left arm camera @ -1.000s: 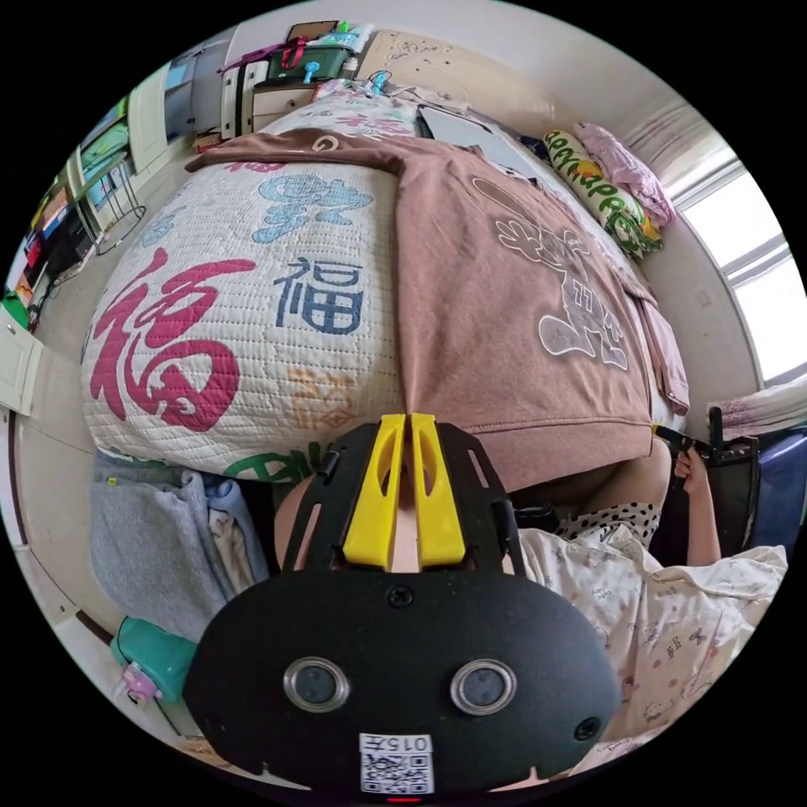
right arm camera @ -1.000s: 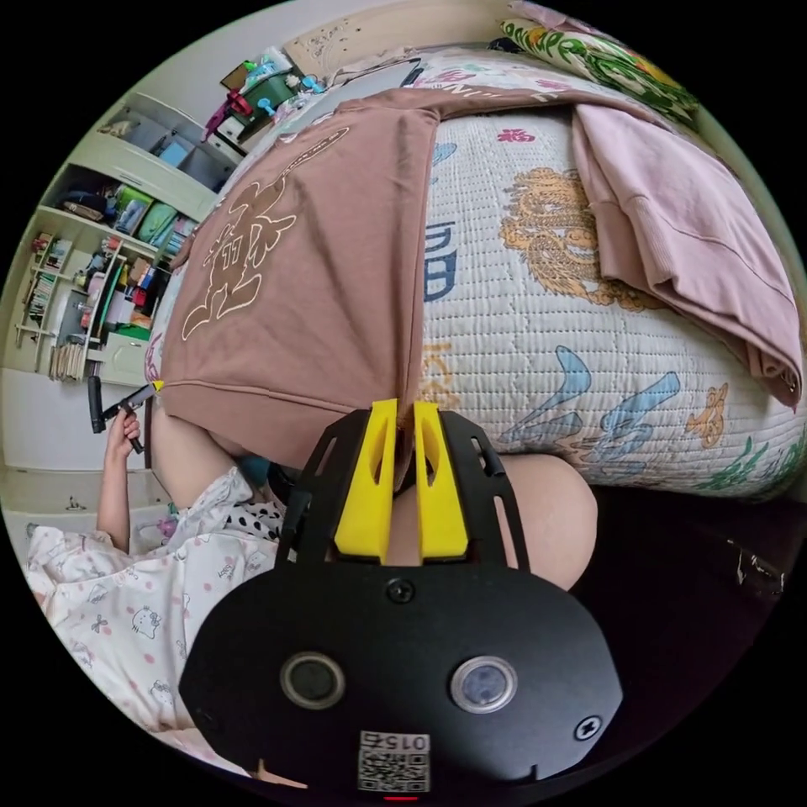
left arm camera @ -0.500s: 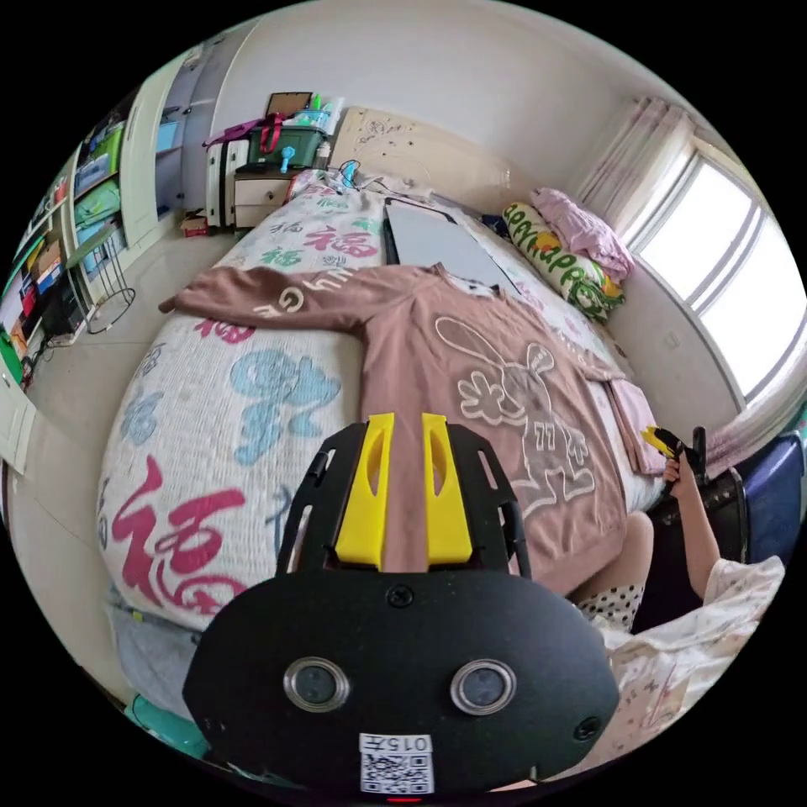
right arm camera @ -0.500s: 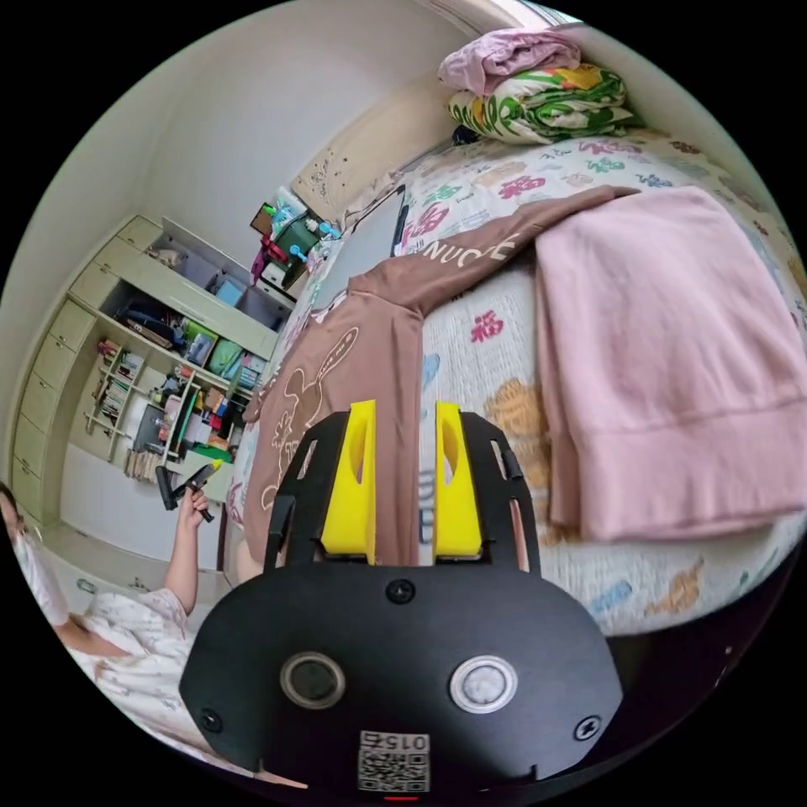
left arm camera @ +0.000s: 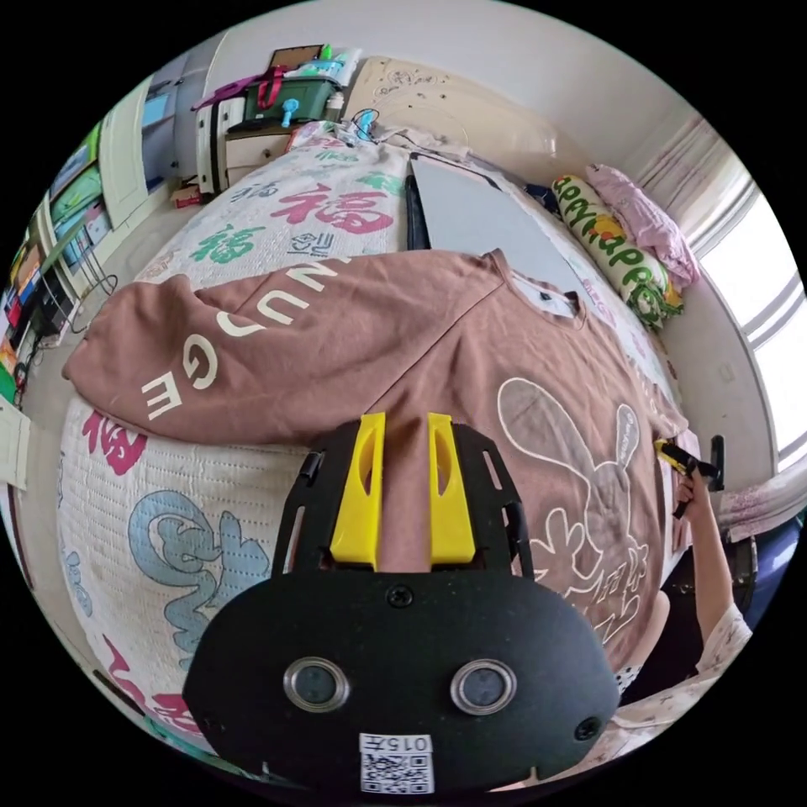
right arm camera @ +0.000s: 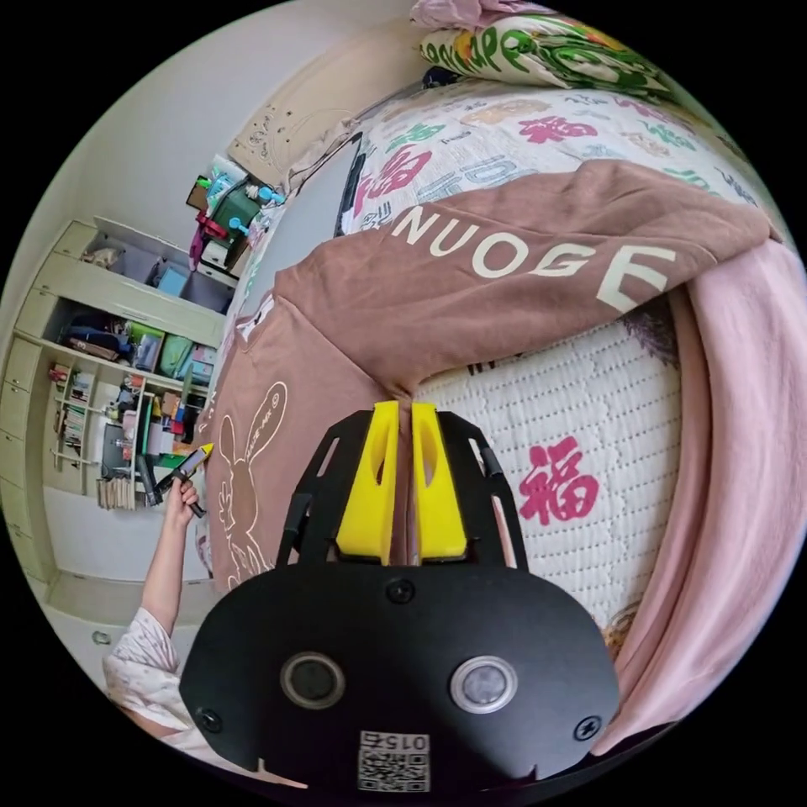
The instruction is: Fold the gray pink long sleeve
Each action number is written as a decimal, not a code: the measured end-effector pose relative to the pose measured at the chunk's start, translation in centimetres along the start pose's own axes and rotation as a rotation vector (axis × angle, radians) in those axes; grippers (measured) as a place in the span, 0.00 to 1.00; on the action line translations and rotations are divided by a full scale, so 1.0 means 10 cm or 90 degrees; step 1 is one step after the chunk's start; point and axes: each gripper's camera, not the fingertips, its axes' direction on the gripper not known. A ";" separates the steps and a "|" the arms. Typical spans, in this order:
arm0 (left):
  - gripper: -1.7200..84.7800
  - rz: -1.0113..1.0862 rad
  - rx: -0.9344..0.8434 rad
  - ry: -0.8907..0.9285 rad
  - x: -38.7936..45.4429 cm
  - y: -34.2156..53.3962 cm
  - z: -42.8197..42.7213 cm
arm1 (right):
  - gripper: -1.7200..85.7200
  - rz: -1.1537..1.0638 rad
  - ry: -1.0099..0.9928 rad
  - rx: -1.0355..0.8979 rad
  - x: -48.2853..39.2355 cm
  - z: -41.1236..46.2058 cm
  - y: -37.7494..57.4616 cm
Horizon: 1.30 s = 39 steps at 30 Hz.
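The shirt (left arm camera: 471, 353) is lying spread on the bed (left arm camera: 252, 210), filling the frame's middle. The left gripper (left arm camera: 402, 429) is hovering at its underarm, fingers (left arm camera: 361, 496) apart. In the right gripper view, the right gripper (right arm camera: 402, 416) is sitting at the other underarm, fingers (right arm camera: 370, 492) nearly together; whether they are pinching cloth, I cannot tell.

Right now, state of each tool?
Left tool: open, jaws apart over the brown long sleeve shirt, gripping nothing.
Right tool: nearly closed at the shirt's side seam; a real pinch cannot be told.
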 end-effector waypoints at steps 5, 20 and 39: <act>0.10 -0.006 0.015 0.012 0.01 0.00 0.02 | 0.05 -0.014 0.040 -0.001 -0.12 0.24 0.10; 0.08 0.050 0.077 0.093 0.36 -0.88 -0.26 | 0.04 -0.333 0.050 -0.020 -1.61 0.55 0.37; 0.01 0.055 -0.006 -0.046 0.72 -1.59 0.38 | 0.01 -0.226 0.210 -0.018 -2.21 2.40 -0.15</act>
